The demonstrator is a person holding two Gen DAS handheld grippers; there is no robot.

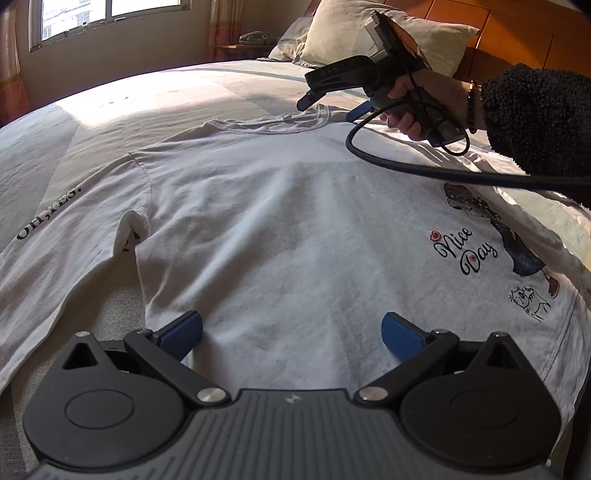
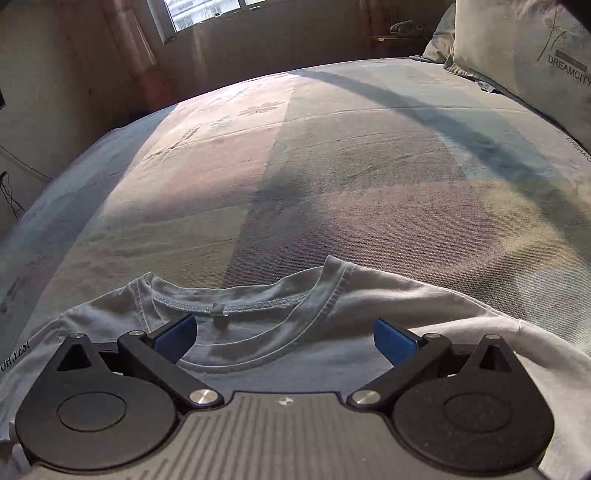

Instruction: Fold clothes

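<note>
Ahead of the fingers stretches a bed (image 2: pixel 332 155) under a pale sheet with faint flower prints, part sunlit, part shadowed. Far ahead and to the right lean two pillows (image 2: pixel 524 55), one printed "DREAMCITY". Behind them stands an orange wooden headboard (image 1: pixel 517 33). Far ahead to the left, a window (image 1: pixel 107 14) with curtains (image 1: pixel 225 26) beside it.

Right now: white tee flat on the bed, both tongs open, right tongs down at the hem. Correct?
Not quite. The right tongs are at the collar, not the hem; the right wrist view shows the neckline between their open fingers. The rest holds: white tee flat on the bed, left tongs open too.
</note>
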